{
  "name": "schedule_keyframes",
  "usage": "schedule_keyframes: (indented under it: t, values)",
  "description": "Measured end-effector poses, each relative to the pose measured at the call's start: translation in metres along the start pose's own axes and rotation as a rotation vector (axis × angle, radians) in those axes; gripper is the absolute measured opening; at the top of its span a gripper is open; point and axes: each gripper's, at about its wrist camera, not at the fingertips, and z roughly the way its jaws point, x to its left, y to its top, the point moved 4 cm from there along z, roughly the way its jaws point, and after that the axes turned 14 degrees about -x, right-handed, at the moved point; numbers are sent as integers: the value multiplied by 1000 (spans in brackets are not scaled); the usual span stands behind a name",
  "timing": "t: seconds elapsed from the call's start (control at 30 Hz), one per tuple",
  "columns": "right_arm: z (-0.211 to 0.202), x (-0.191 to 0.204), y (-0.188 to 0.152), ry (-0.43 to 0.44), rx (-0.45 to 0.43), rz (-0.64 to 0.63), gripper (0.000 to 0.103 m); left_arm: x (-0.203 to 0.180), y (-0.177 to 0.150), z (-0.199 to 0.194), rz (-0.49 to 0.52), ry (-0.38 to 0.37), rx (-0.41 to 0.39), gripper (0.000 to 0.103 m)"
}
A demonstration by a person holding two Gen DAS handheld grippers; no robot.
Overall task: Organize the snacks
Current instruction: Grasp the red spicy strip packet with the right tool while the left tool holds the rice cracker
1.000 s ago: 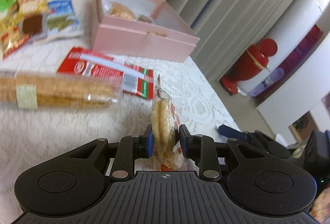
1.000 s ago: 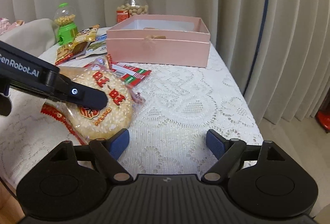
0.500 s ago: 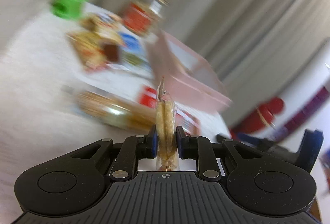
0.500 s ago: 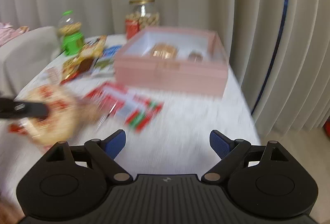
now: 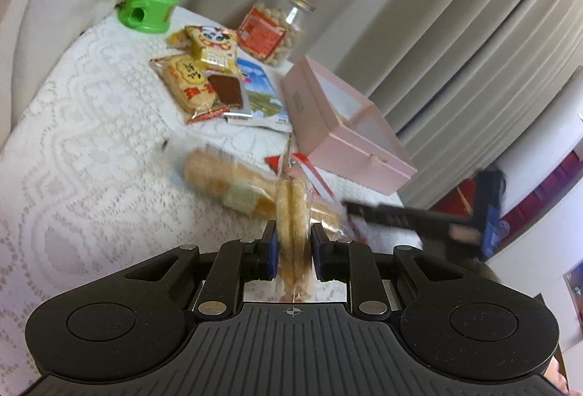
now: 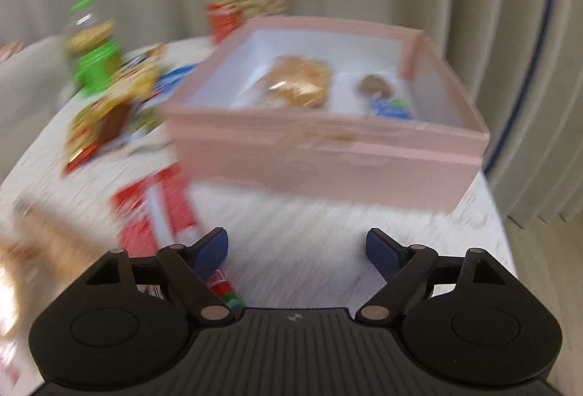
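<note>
Lifting since a second ago, your left gripper (image 5: 293, 255) pinches the wrapped rice cracker (image 5: 292, 213) edge-on above the table (image 5: 91, 148). Your right gripper (image 6: 297, 250), wide open and empty, now faces the pink box (image 6: 328, 155), holding packaged snacks (image 6: 298, 80).

The left wrist view looks from low over the near left of the table (image 5: 91, 148), facing far-right toward the pink box (image 5: 339, 126). The right wrist view, blurred, faces that pink box (image 6: 328, 155) head-on from nearer. Both share the box, peanut jar (image 5: 273, 27) and green dispenser (image 6: 95, 60).
</note>
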Motion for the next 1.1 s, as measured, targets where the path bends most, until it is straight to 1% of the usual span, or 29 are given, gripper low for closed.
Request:
schedule_keyframes:
  t: [0.1, 0.17, 0.2, 0.3, 0.4, 0.43, 0.47, 0.53, 0.67, 0.7, 0.77, 0.83, 1.0, 1.1]
  values:
    - [-22, 15, -9, 110, 48, -22, 84, 4, -2, 3, -2, 44, -7, 23]
    - [-34, 20, -9, 156, 43, 2, 84, 8, -4, 4, -1, 70, -2, 23]
    - [-36, 21, -6, 159, 35, 17, 84, 10, -5, 5, -7, 72, 1, 23]
    - [-29, 21, 3, 127, 16, 87, 84, 9, -5, 1, -6, 71, -1, 23]
    - [-10, 28, 6, 84, 51, 147, 85, 8, -6, -3, 3, 69, -5, 23]
    - [-6, 35, 5, 70, 50, 133, 90, 8, -7, -3, 3, 71, -6, 23]
    - [-5, 42, 5, 66, 43, 104, 90, 9, -7, -3, -2, 74, -5, 23]
    - [-2, 57, 2, 64, 39, 42, 95, 11, -7, -2, -13, 81, -6, 23]
    - [-7, 77, -5, 120, 35, -20, 99, 15, -4, -6, -31, 111, -28, 23]
    - [-8, 83, -7, 120, 34, -53, 99, 16, -3, -7, -37, 120, -36, 23]
    - [-6, 95, -10, 92, 40, -131, 101, 20, -1, -9, -51, 129, -47, 23]
    - [-7, 100, -10, 79, 28, -145, 102, 23, -1, -9, -67, 129, -45, 23]
    - [-1, 95, -6, 86, 58, -120, 102, 22, -1, -13, -65, 119, -44, 23]
    - [-11, 85, -9, 75, 65, -107, 95, 18, -2, -13, -55, 107, -41, 23]
